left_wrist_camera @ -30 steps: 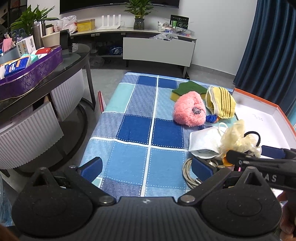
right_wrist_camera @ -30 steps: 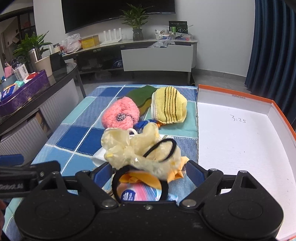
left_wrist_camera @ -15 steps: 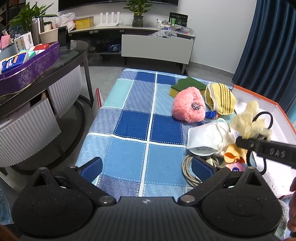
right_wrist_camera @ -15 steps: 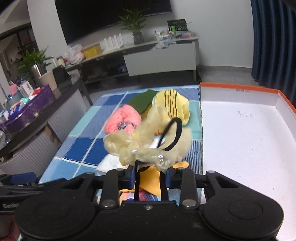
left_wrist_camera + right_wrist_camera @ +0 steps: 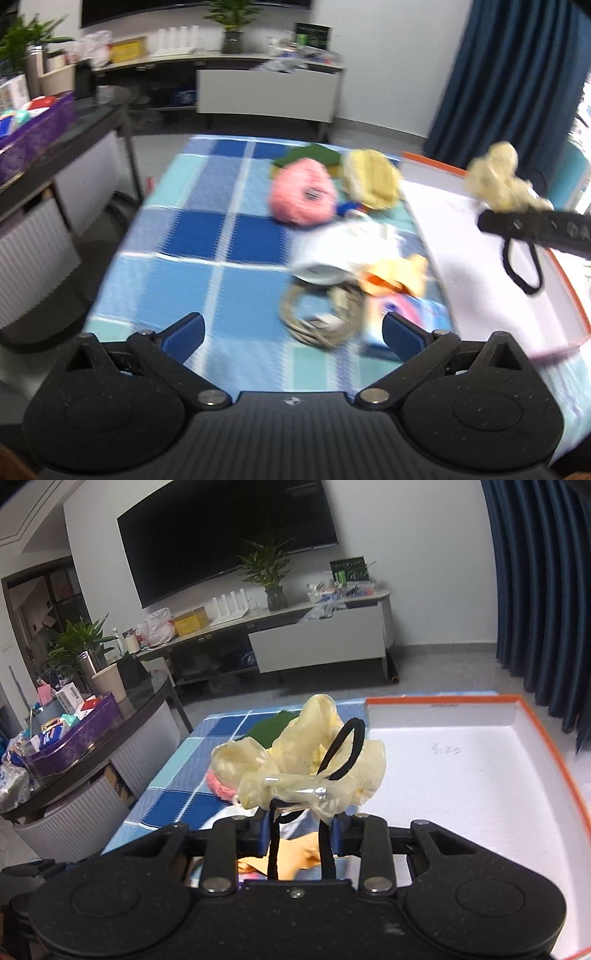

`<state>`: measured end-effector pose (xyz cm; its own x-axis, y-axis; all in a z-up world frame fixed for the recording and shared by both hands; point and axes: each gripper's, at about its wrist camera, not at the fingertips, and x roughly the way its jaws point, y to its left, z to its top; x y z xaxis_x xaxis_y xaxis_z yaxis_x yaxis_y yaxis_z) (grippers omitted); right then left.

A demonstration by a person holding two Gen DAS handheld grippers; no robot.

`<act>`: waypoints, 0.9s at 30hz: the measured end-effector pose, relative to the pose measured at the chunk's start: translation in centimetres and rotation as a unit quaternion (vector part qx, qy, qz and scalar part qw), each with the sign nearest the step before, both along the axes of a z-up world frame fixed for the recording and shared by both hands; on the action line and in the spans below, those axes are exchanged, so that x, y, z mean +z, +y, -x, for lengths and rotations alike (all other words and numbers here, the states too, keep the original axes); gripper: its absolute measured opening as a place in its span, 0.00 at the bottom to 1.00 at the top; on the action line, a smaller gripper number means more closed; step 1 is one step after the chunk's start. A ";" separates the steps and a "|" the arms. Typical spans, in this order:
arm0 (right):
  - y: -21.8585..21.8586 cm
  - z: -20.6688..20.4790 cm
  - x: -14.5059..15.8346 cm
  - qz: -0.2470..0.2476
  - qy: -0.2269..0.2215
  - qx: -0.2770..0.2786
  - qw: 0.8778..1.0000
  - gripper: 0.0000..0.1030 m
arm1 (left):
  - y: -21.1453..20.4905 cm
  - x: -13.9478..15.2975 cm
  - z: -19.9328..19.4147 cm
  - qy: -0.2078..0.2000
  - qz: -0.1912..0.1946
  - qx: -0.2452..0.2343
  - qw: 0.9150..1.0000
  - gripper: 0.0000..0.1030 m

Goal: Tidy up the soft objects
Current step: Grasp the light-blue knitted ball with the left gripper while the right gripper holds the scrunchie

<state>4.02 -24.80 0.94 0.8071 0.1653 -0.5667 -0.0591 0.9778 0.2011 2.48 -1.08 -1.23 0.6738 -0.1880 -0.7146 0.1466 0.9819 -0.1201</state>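
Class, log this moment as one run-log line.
right gripper: shut on crumpled glove and black hair tie | left gripper: open | white box: bare

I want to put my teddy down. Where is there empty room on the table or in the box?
The white box with the orange rim looks bare inside. The checked cloth is free left of the pink fluffy thing. It is crowded between them: white mask, coiled cable, yellow striped cloth.
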 end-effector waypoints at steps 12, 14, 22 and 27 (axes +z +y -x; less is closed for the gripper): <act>-3.7 4.3 1.3 0.003 -0.022 -0.035 0.999 0.36 | -8.7 -1.4 5.9 0.007 -0.009 -0.153 0.988 1.00; -4.0 4.9 1.5 0.002 -0.025 -0.038 0.999 0.36 | -9.7 -2.5 5.8 0.008 -0.022 -0.159 0.987 0.95; -4.8 6.6 1.8 -0.003 -0.034 -0.045 0.998 0.36 | -9.9 -3.9 4.9 0.012 -0.047 -0.152 0.987 0.44; -5.3 7.1 1.5 -0.004 -0.031 -0.050 0.998 0.36 | -8.8 -1.8 5.0 -0.010 -0.043 -0.131 0.990 0.43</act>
